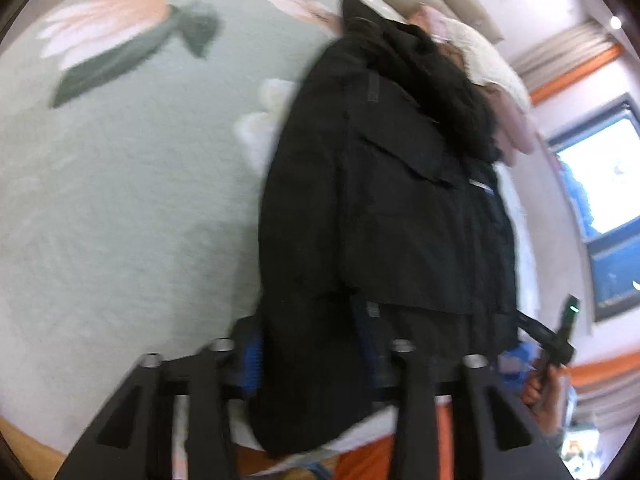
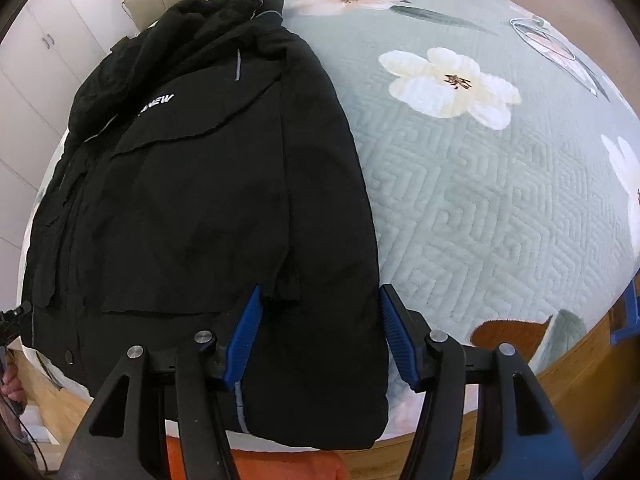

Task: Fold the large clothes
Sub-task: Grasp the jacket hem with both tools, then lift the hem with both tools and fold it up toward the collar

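In the left wrist view, the pale green quilted bedspread with a printed flower pattern fills the left half of the frame, blurred by motion. At centre lies the black padded hooded jacket, stretching from the upper middle down to the lower edge, its hood end at the top and its hem end at the bottom. The left gripper sits at the bottom centre, its blue-padded fingers spread wide apart with the jacket's lower edge lying between them; whether the pads press the cloth cannot be told through the blur. At the lower right, a bare hand holds a dark handle, and at the far right there is a window with curtains.

In the right wrist view, white cupboard doors show in the upper left. The jacket covers the left and centre of the frame, lying flat on the bed, front up, with white lettering on the chest and a flap pocket lower down. The right gripper at the bottom centre stands wide open, its blue ribbed pads on either side of the jacket's folded right edge near the hem, gripping nothing. To the right the bedspread shows a large white flower, and a wooden floor appears at the lower right
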